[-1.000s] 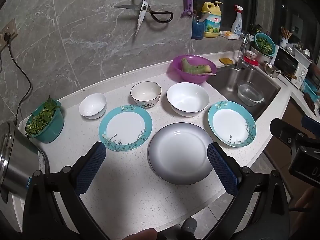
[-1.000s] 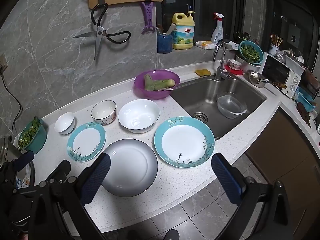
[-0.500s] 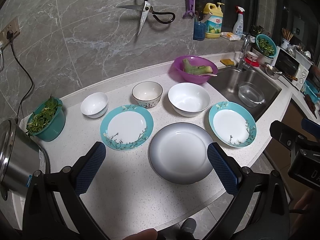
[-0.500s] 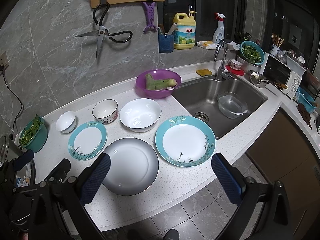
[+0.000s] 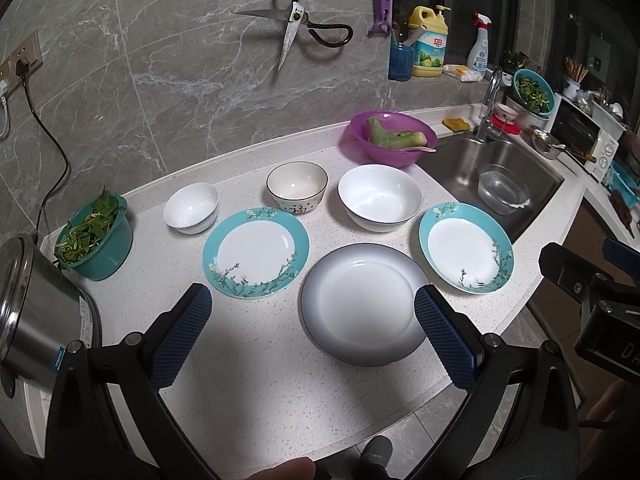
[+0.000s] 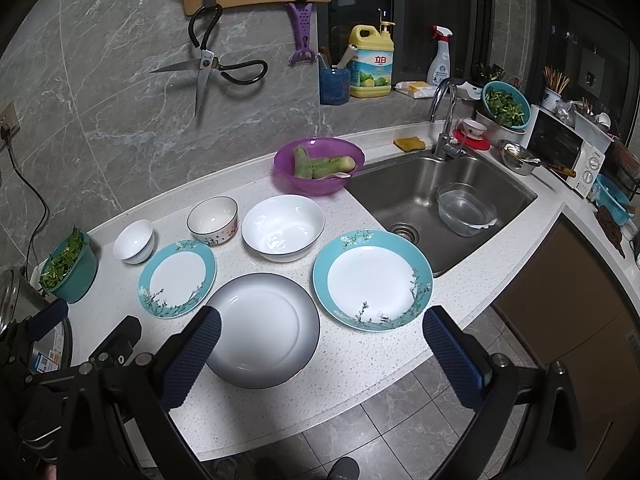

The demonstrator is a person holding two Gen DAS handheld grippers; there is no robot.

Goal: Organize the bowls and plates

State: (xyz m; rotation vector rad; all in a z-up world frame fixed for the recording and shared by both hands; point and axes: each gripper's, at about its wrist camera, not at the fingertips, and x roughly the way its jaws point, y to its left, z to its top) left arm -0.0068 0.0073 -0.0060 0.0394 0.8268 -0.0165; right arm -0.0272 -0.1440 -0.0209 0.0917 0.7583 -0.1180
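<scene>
On the white counter (image 5: 260, 344): grey plate (image 5: 362, 304) nearest the front edge, teal-rimmed plates at its 10 (image 5: 256, 252) and 2 o'clock (image 5: 466, 254), three bowls (image 5: 380, 198) behind in a row, none touching. Left gripper (image 5: 312, 332) and right gripper (image 6: 320, 348) both spread wide, empty, above the front edge. Bare counter at 7 o'clock; sink (image 6: 432, 196) at 2.
</scene>
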